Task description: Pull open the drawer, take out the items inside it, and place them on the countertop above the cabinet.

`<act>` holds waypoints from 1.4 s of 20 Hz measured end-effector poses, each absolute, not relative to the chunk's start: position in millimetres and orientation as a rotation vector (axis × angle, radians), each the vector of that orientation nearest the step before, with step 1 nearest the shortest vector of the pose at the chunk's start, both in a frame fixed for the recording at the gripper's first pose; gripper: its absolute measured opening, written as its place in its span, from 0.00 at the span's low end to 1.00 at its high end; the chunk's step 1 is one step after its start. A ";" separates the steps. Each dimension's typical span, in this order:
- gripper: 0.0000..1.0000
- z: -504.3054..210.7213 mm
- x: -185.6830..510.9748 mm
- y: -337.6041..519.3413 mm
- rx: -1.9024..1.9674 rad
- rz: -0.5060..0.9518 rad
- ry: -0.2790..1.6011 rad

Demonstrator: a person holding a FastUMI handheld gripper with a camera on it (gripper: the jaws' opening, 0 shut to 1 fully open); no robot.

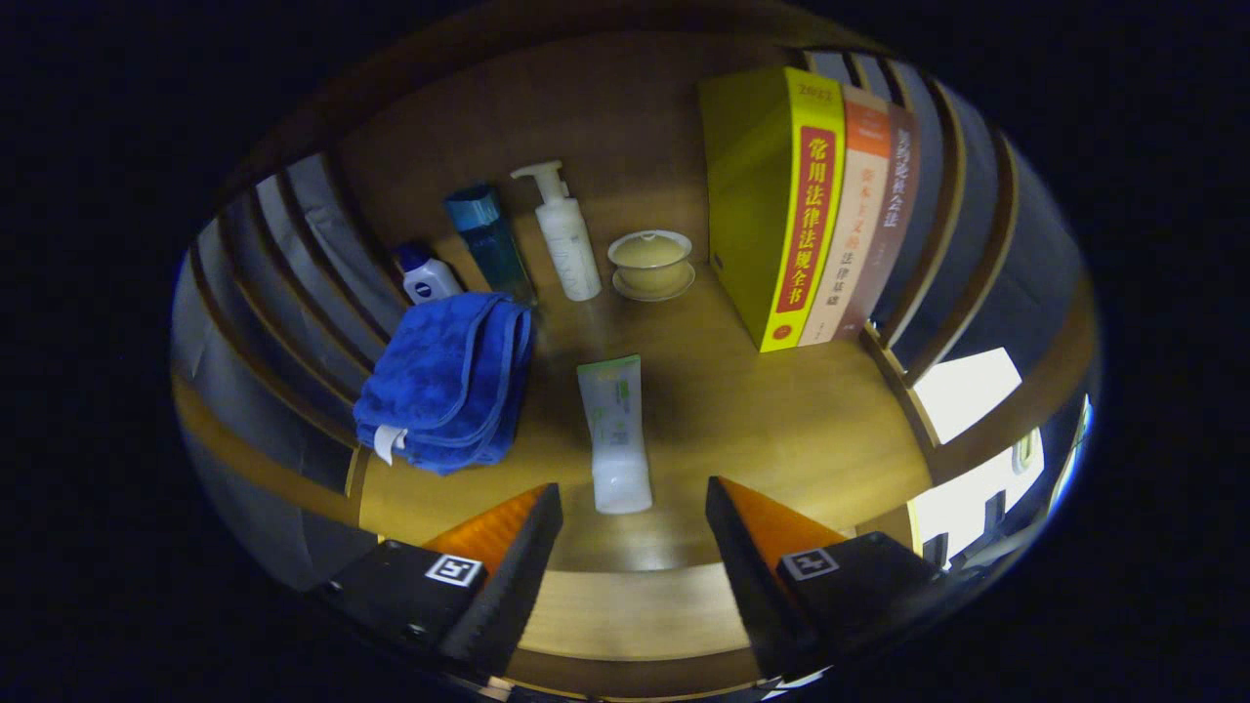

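Observation:
My gripper is open, its two black-and-orange fingers spread wide over the front edge of the wooden countertop. A white tube with a green label lies flat on the countertop, cap end toward me, just ahead of the fingertips and lined up with the gap between them. Nothing is held. To the left of the tube sits a folded blue towel.
At the back stand a small white bottle with a blue cap, a blue bottle, a white pump bottle and a lidded cup on a saucer. Three upright books stand right. Slatted wooden walls enclose both sides.

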State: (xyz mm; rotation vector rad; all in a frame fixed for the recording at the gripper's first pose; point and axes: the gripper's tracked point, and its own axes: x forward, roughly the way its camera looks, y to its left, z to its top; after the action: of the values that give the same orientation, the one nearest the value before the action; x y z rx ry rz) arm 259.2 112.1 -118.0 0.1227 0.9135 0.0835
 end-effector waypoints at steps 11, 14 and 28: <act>0.99 -46.2 155.5 88.7 0.058 0.113 0.519; 0.99 -43.6 116.8 89.6 0.067 0.106 0.416; 0.99 -118.2 1.9 106.9 0.011 0.132 0.167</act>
State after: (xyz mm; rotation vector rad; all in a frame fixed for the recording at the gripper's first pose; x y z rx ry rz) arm 1.9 106.9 -118.2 0.0111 0.1670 0.1317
